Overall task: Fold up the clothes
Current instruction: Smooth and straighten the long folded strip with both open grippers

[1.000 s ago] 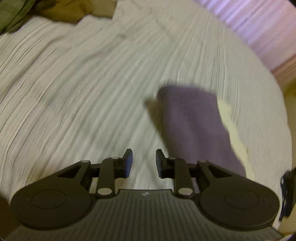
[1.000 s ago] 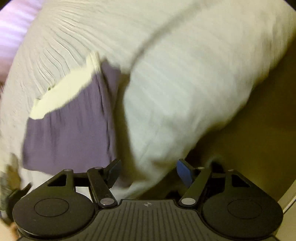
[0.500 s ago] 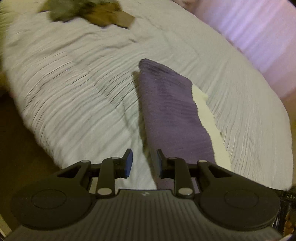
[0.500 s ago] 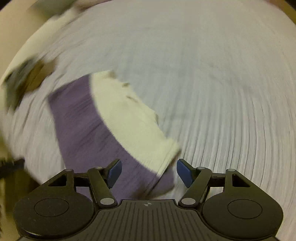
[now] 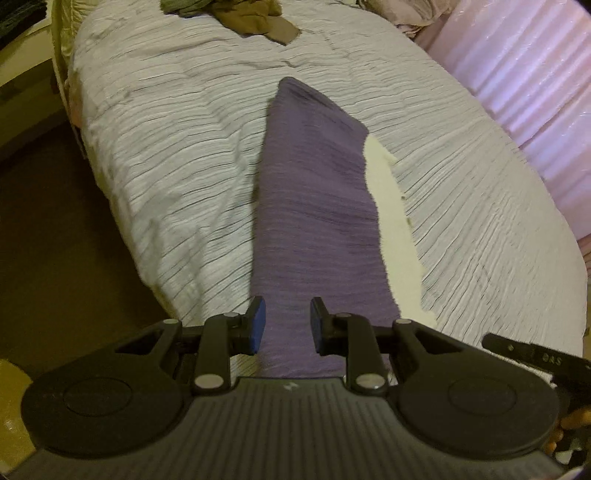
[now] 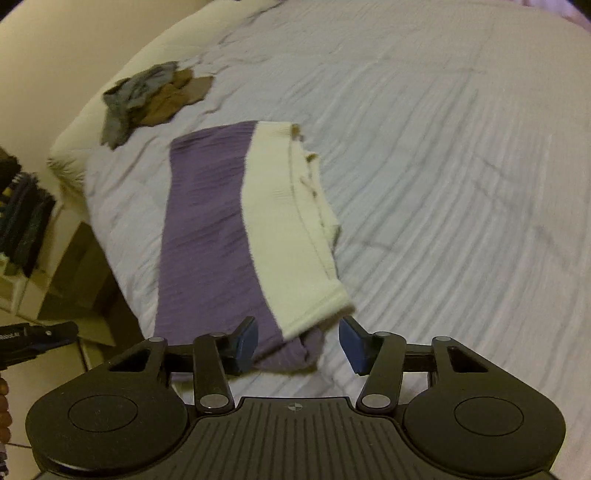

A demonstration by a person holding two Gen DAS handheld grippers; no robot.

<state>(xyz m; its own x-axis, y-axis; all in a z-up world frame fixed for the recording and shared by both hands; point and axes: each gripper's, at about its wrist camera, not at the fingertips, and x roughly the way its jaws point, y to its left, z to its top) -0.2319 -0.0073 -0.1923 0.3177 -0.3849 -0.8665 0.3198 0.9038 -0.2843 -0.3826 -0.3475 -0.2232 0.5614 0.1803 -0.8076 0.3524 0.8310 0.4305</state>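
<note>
A long folded garment, purple (image 5: 314, 203) with a cream band (image 5: 391, 229) along its right side, lies flat on the white ribbed bedspread (image 5: 166, 129). My left gripper (image 5: 287, 317) hovers over its near purple end with a narrow gap between the pads; they do not press on the cloth. In the right wrist view the same garment (image 6: 207, 229) runs away from me, cream band (image 6: 288, 221) on the right. My right gripper (image 6: 297, 332) straddles the near cream corner. Its jaws are closing, with the cloth's end between them and the pads still apart from it.
A crumpled pile of grey and brown clothes (image 6: 147, 99) lies at the far corner of the bed (image 6: 443, 147), also as a pile (image 5: 243, 14) in the left wrist view. Pink fabric (image 5: 517, 74) lines the bed's right side. Floor (image 5: 55, 240) drops off left. A shelf with dark clothes (image 6: 22, 214) stands left.
The left gripper swept across the bed to the garment's near end, its gap unchanged. The right gripper rolled around to face along the garment and its jaws narrowed.
</note>
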